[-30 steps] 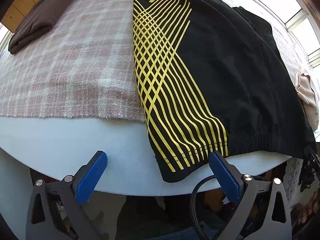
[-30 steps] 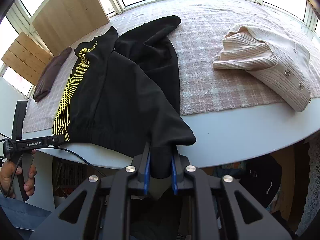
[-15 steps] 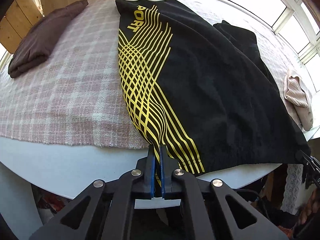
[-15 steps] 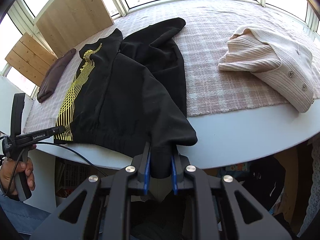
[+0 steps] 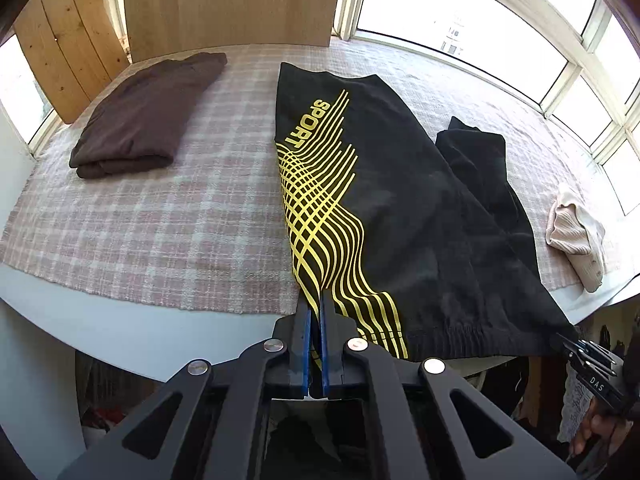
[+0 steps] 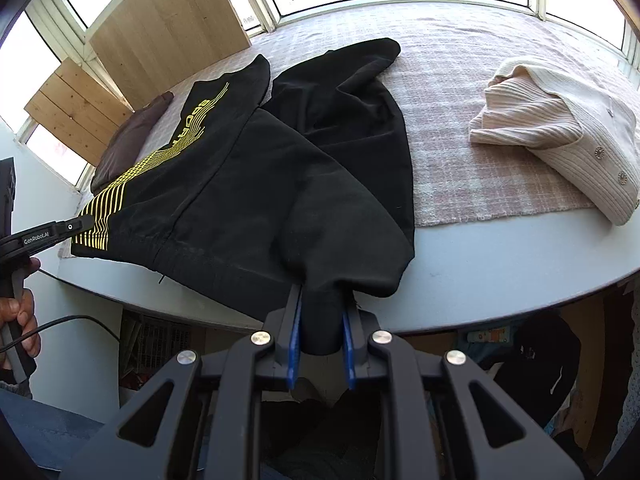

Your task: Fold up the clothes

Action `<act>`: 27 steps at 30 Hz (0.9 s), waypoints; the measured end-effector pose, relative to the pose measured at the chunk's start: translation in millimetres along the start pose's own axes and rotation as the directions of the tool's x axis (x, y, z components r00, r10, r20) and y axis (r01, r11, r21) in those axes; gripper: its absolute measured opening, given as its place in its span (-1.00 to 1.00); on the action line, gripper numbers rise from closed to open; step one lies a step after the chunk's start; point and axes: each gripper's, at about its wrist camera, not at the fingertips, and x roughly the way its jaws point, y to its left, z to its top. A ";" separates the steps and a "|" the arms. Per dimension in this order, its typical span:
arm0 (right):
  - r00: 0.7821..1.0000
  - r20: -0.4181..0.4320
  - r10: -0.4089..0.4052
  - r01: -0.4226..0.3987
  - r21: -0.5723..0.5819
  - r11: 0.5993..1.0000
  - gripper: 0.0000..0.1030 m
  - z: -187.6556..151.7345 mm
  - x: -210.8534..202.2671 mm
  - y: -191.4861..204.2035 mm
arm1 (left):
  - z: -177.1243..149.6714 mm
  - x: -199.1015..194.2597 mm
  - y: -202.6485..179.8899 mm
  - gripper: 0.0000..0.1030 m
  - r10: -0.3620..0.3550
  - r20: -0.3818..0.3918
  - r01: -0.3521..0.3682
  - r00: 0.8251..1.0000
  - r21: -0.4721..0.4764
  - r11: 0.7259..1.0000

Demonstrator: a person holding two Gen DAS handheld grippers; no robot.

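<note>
The left gripper, a black frame with blue-lined jaws, has them pressed together on the near hem of a black sweatshirt with yellow wavy stripes and the word SPORT. The sweatshirt lies spread on a pink-and-white checked woven cloth that covers a pale round table, its near edge hanging past the cloth. A folded dark brown garment rests on the cloth at the far left. A cream ribbed knit garment lies at the right edge. At the sweatshirt's near right corner, the tip of the right gripper shows.
</note>
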 end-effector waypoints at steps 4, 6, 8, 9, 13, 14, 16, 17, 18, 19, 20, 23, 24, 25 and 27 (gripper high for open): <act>0.997 -0.044 0.057 -0.059 -0.047 0.997 -0.68 -9.3 17.1 37.0 | -11.7 -16.0 33.2 -0.95 0.052 0.014 -0.052 0.999 -0.043 0.998; 0.994 -0.076 0.083 -0.087 -0.061 0.994 -0.68 -15.5 27.9 51.7 | -21.4 -10.7 49.5 -0.95 0.083 -0.004 -0.083 0.997 -0.062 0.995; 0.991 -0.109 0.078 -0.086 -0.076 0.993 -0.68 -23.6 40.0 61.2 | -34.9 3.0 64.9 -0.95 0.100 -0.039 -0.103 0.994 -0.083 0.991; 0.989 -0.126 0.073 -0.083 -0.076 0.994 -0.68 -27.8 45.5 63.4 | -41.7 7.7 72.2 -0.95 0.104 -0.055 -0.108 0.993 -0.093 0.990; 0.986 -0.154 0.066 -0.075 -0.055 0.996 -0.67 -38.0 55.9 64.5 | -68.1 26.0 86.2 -0.94 0.106 -0.104 -0.117 0.989 -0.110 0.987; 0.985 -0.158 0.063 -0.072 -0.053 0.996 -0.67 -39.3 57.1 65.0 | -72.1 28.6 87.4 -0.94 0.107 -0.114 -0.120 0.988 -0.113 0.986; 0.985 -0.166 0.055 -0.065 -0.055 0.996 -0.67 -41.4 60.3 66.8 | -80.0 33.7 89.7 -0.94 0.110 -0.134 -0.126 0.985 -0.118 0.985; 0.983 -0.175 0.053 -0.064 -0.057 0.996 -0.67 -42.9 62.7 67.4 | -83.9 36.2 90.8 -0.94 0.111 -0.144 -0.129 0.983 -0.121 0.984; 0.981 -0.185 0.051 -0.063 -0.058 0.996 -0.61 -44.7 65.6 67.9 | -87.9 38.8 92.0 -0.93 0.113 -0.155 -0.132 0.982 -0.124 0.983; 0.979 -0.199 0.047 -0.060 -0.058 0.997 -0.61 -46.4 68.4 68.0 | -89.5 40.0 93.0 -0.87 0.114 -0.160 -0.135 0.981 -0.127 0.983; 0.976 -0.214 0.042 -0.055 -0.057 0.997 -0.57 -48.1 71.1 67.8 | -90.0 39.8 94.4 -0.67 0.122 -0.162 -0.144 0.979 -0.130 0.981; 0.979 -0.203 -0.004 -0.009 -0.062 0.998 -0.33 -48.8 60.4 58.0 | -87.8 29.3 104.2 0.66 0.198 -0.147 -0.218 0.969 -0.133 0.967; 0.982 -0.188 -0.018 0.008 -0.056 0.998 -0.27 -49.0 51.9 52.0 | -84.2 23.1 109.2 0.69 0.225 -0.136 -0.243 0.965 -0.138 0.960; 0.985 -0.170 -0.033 0.026 -0.047 0.999 -0.27 -48.4 41.8 44.7 | -80.6 16.9 114.2 0.69 0.252 -0.126 -0.269 0.959 -0.143 0.952; 0.989 -0.126 -0.076 0.071 -0.037 0.997 -0.27 -40.7 22.9 30.6 | -73.3 4.4 124.2 0.69 0.306 -0.106 -0.319 0.946 -0.154 0.935</act>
